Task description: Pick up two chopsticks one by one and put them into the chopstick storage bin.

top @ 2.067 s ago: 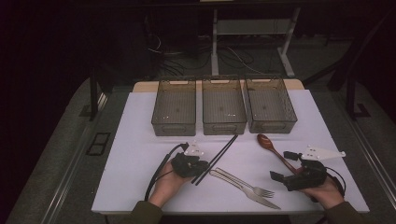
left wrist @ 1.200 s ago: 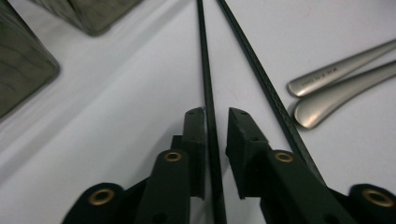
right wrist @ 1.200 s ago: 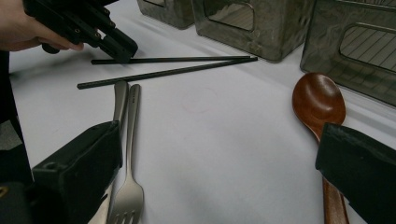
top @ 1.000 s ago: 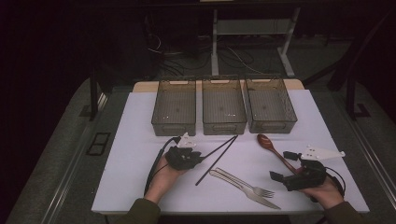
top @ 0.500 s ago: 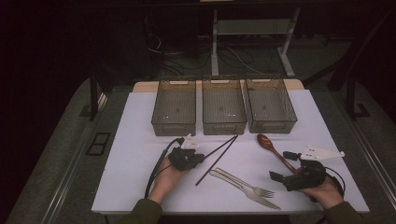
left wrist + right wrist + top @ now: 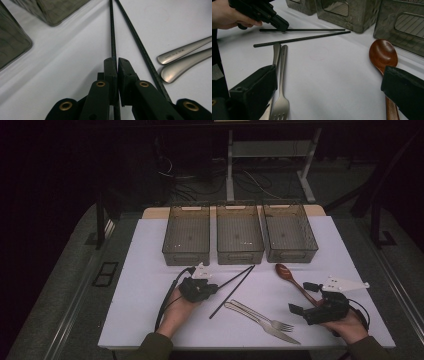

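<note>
Your left gripper (image 6: 115,62) has just closed its jaws on one black chopstick (image 6: 112,32), which runs straight out ahead between them so it can lift cleanly off the table, while the second chopstick (image 6: 140,45) lies just outside the right-hand jaw.

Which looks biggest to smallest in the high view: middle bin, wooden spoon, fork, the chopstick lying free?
1. middle bin, clearly largest.
2. free chopstick, the longest of the utensils though very thin.
3/4. fork and wooden spoon look about equal in length; the fork lies nearer the camera, so I won't rank them.
</note>
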`<state>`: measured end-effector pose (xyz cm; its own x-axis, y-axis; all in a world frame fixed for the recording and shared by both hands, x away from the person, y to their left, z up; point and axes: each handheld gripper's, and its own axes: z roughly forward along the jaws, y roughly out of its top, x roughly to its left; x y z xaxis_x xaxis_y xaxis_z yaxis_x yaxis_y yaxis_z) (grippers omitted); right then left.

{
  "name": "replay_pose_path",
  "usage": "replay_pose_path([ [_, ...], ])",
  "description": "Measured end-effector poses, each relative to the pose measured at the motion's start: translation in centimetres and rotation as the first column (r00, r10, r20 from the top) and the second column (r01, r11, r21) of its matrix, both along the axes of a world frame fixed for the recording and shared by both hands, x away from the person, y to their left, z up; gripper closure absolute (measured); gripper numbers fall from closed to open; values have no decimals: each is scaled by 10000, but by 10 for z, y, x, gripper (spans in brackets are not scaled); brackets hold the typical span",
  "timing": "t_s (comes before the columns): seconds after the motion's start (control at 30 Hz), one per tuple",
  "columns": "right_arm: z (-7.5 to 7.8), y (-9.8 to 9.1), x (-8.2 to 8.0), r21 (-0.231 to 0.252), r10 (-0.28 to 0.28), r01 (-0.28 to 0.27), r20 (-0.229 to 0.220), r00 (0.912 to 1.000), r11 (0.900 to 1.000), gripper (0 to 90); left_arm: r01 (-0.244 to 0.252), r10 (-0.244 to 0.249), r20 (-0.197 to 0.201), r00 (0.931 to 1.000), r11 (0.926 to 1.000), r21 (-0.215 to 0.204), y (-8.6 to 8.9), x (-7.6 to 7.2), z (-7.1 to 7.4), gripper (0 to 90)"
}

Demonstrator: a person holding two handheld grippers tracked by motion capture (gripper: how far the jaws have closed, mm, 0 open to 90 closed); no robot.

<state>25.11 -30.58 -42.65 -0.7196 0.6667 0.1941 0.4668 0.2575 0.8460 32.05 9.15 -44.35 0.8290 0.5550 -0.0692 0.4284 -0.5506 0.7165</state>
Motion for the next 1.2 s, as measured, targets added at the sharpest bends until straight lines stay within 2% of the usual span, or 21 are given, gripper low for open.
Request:
replay_pose_path([
  [0.37,-3,1,0,-40,17,-17,-3,10000,10000,10,185,-189,-102,9998,9994,-304,11,-3,13,855],
  [0.5,-7,3,3,-206,43,-42,73,10000,9998,10,327,-334,-174,9993,9986,-424,14,-5,18,855],
  [0.73,-11,8,4,-223,89,-89,-5,10000,9997,10,352,-374,-422,9984,9980,-530,21,-8,23,855],
  [0.93,-11,7,4,-189,26,-27,-45,10000,9998,10,427,-462,-422,9980,9959,-804,24,-11,31,855],
  [1.2,-10,7,4,-204,11,-12,-50,10000,9998,10,461,-493,-332,9982,9946,-926,25,-13,40,855],
])
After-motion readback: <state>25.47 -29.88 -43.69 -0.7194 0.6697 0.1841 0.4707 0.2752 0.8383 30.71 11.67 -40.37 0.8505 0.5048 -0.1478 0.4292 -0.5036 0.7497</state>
